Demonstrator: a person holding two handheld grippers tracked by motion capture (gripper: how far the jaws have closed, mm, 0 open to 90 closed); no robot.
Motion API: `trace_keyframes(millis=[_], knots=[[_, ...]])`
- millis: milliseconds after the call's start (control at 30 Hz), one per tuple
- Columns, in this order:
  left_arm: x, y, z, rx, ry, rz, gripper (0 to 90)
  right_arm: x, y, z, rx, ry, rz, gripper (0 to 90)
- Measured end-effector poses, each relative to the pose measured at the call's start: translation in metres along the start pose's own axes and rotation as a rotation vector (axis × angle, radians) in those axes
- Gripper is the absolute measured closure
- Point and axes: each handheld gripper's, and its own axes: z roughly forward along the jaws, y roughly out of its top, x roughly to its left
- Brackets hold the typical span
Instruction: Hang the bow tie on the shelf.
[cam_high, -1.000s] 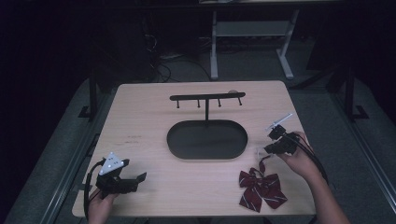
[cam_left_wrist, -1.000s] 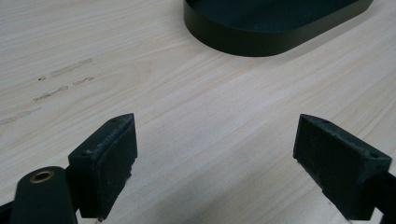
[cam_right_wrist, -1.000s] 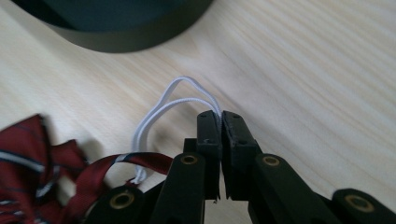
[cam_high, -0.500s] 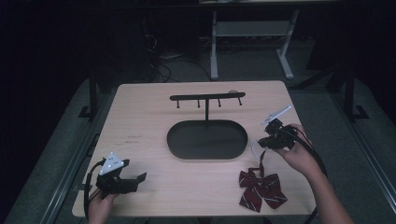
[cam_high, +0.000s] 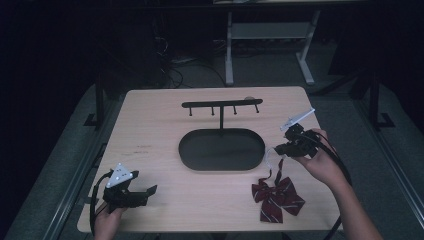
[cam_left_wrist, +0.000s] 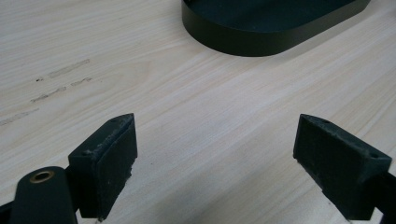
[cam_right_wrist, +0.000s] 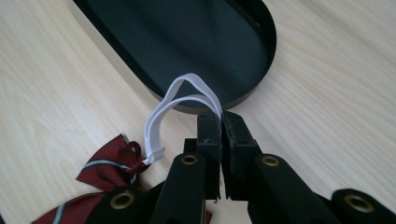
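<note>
A dark red striped bow tie (cam_high: 277, 197) lies near the table's front right, its white elastic band (cam_right_wrist: 180, 102) rising from it. My right gripper (cam_high: 280, 148) is shut on that white band (cam_high: 272, 159), pulling it up beside the black oval tray (cam_high: 222, 150). In the right gripper view the bow tie (cam_right_wrist: 105, 168) hangs at lower left beneath the jaws. A black stand with several hooks (cam_high: 221, 105) rises from the tray's far side. My left gripper (cam_high: 145, 192) rests open at the front left, nothing between its pads (cam_left_wrist: 114, 156).
The oval tray's rim (cam_left_wrist: 261, 44) lies ahead of the left gripper across bare wood. Faint scuff marks (cam_left_wrist: 60, 77) mark the tabletop. The table edge (cam_high: 200, 227) runs close under both hands. Dark floor and a white frame (cam_high: 270, 35) lie beyond.
My right gripper has lifted and moved away from the bow tie toward the tray, drawing the white band taut. The left gripper has stayed put.
</note>
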Motion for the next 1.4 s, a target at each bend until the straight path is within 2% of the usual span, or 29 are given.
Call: trace_keyframes(millis=[233,533,633,1000,1400], knots=[[-0.001,0.0,0.001,-0.008,-0.002,-0.007,13.5,0.006,0.005,-0.008,-0.012,-0.007,-0.023,86.3],[-0.001,0.0,0.001,-0.002,-0.003,-0.004,13.5,0.013,0.014,-0.016,-0.022,0.007,-0.056,86.2],[0.0,0.0,0.001,0.001,-0.001,0.001,13.5,0.014,0.015,-0.018,-0.027,0.01,-0.051,86.3],[-0.001,0.0,0.002,-0.009,-0.002,-0.003,13.5,0.019,0.029,-0.028,-0.042,0.012,-0.088,86.2],[0.0,0.0,0.001,0.0,-0.002,0.007,13.5,0.024,0.042,-0.038,-0.066,0.02,-0.103,86.2]])
